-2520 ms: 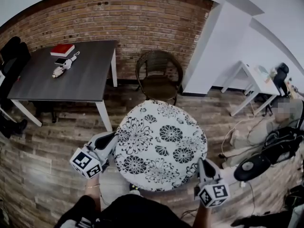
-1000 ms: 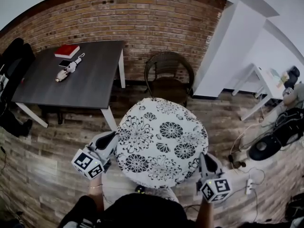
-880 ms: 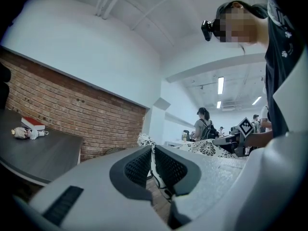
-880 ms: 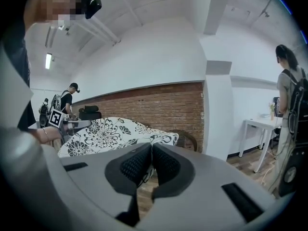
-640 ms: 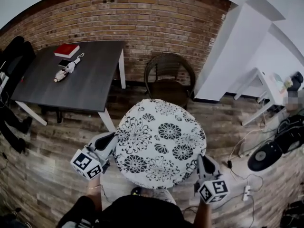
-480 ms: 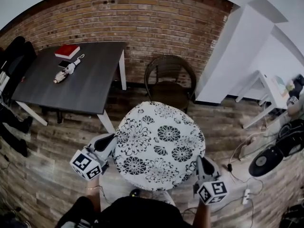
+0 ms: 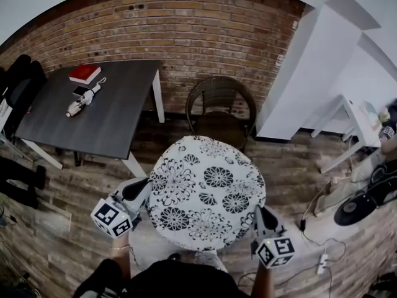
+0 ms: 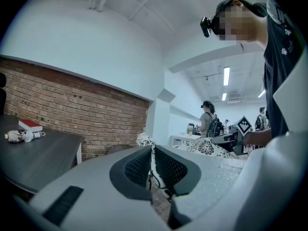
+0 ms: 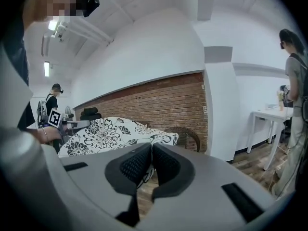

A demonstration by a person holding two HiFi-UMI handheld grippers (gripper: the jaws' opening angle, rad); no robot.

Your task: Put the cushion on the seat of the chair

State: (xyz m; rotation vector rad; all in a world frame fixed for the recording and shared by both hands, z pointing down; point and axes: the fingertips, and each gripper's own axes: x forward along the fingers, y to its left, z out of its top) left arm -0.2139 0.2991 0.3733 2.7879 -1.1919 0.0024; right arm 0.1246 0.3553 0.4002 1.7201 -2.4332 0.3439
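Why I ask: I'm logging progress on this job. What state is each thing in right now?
cushion: held up off the floor by both side edges, not yet on the chair
chair: upright, seat bare
left gripper: shut on the cushion's left edge
right gripper: shut on the cushion's right edge
red book: closed, lying flat on the dark table

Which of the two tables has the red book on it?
The dark table by the brick wall; the red book lies near its far edge. The white table stands at the right.
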